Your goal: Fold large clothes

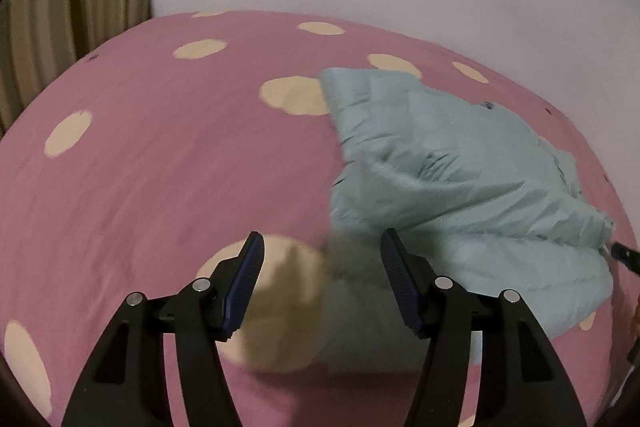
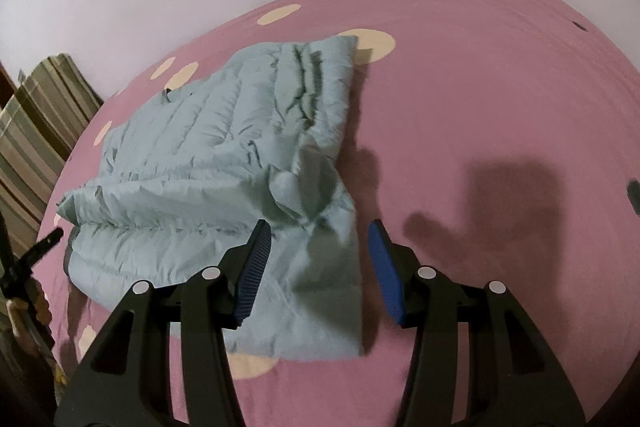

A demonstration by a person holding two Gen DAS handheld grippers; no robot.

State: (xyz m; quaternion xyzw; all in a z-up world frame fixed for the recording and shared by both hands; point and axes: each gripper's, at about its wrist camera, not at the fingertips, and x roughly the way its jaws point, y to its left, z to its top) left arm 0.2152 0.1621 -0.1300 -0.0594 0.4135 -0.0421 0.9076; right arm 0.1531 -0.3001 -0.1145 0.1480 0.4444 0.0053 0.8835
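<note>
**Operator:** Fingers first. Report both units.

**Technician:** Blue ribbed pads (image 2: pixel 256 269) of the right gripper (image 2: pixel 318 267) stand spread apart, nothing held. The near right corner of the pale blue quilted puffer jacket (image 2: pixel 224 163) lies under the gap between them; contact cannot be confirmed. The left gripper (image 1: pixel 322 281) is likewise spread and empty, poised over the pink bedsheet with cream spots (image 1: pixel 140 167), its right-hand pad (image 1: pixel 400 283) just beside the jacket's near left edge.

**Operator:** Location and condition of the garment?

**Technician:** It lies on the sheet, between the two units, already doubled into a bulky, roughly rectangular bundle with one layer lapped over another. A striped brown and beige curtain (image 1: pixel 76 19) hangs beyond the bed, clear of the work.

**Operator:** Procedure for the step in hand?

**Technician:** Judged as a further fold or final squaring. Lower each unit onto its near corner. Seat all layers deep between the pads before closing; slick padded fabric is likely to slip from a shallow pinch. Lift both corners level, carry them to the far edge, and align hems before release. Uneven lift will skew the stack.
</note>
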